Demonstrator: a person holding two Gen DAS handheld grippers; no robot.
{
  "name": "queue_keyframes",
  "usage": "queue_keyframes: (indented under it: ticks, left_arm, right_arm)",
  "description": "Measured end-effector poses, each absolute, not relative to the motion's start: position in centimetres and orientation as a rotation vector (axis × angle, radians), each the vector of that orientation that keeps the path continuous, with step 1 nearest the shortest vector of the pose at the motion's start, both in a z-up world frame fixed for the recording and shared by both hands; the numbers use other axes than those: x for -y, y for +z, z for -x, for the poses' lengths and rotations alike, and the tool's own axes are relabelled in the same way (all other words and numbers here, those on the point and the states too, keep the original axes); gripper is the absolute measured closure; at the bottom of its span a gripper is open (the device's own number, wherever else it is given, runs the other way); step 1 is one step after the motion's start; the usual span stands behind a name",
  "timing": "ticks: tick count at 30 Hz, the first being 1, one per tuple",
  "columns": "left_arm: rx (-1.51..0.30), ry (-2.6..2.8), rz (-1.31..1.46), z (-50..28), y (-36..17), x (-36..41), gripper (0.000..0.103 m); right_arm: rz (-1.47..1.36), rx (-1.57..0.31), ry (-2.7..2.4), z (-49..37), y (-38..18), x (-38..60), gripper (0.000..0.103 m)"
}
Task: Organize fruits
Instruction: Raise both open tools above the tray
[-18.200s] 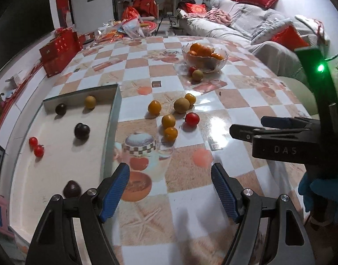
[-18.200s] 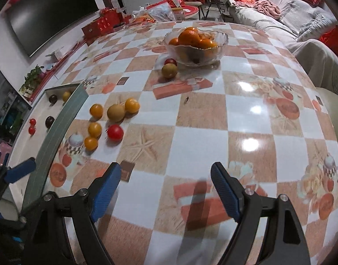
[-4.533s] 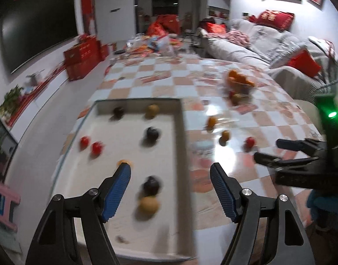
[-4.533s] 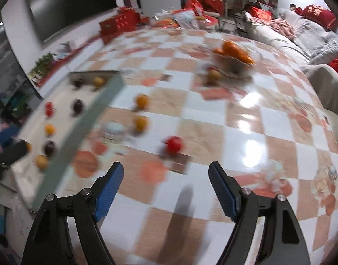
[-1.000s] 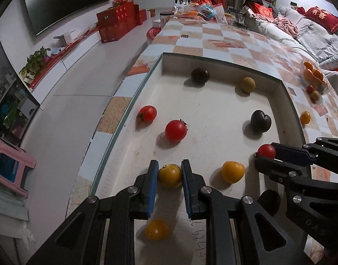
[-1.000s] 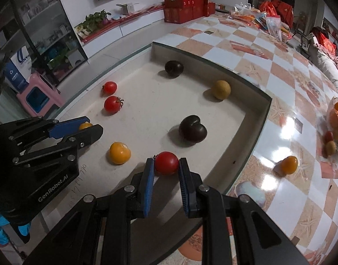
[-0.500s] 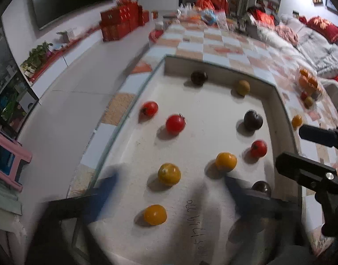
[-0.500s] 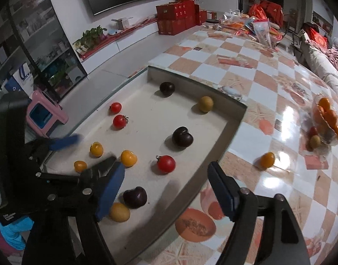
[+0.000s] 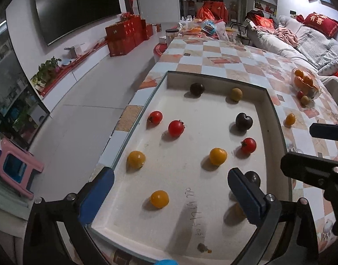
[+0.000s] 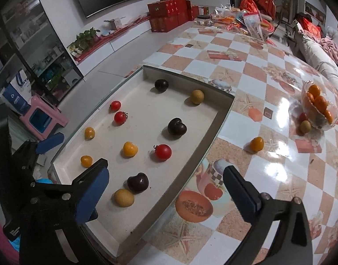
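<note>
A white tray (image 9: 215, 75) holds several fruits: red and yellow tomatoes, dark plums and tan fruits. My left gripper (image 9: 169, 183) hangs open above the tray's near end with nothing between its fingers. The yellow tomato (image 9: 136, 159) lies free on the tray just ahead of its left finger. My right gripper (image 10: 165, 172) is over the tray's near right side, its jaws opening and empty. The red tomato (image 10: 163, 152) rests on the tray just ahead of them. One orange fruit (image 10: 256, 144) sits alone on the checked table (image 10: 268, 170), right of the tray.
A glass bowl (image 10: 319, 108) of oranges stands at the table's far right, with a red and a tan fruit beside it. The tray's raised rim separates it from the table. Bags and boxes crowd the far end. A pink stool (image 9: 16, 167) stands on the floor left.
Both grippers opened and let go: the left released the yellow tomato, the right the red tomato, both now on the tray. Both grippers rose and drew back.
</note>
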State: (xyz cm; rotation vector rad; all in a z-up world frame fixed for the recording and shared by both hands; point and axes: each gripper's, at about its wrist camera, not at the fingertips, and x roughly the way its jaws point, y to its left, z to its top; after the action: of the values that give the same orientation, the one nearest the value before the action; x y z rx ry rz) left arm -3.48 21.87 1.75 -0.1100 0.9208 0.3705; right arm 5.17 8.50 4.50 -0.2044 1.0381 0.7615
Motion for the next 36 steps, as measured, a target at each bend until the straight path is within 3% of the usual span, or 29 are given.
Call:
queue_keyframes:
  ticks: [36]
  left_arm:
    - [-0.954,0.334,0.06,5.0,2.5,-19.6,0.0]
  right_arm:
    - [0.307,-1.033,0.761,-3.2,4.6,-8.9,0.0]
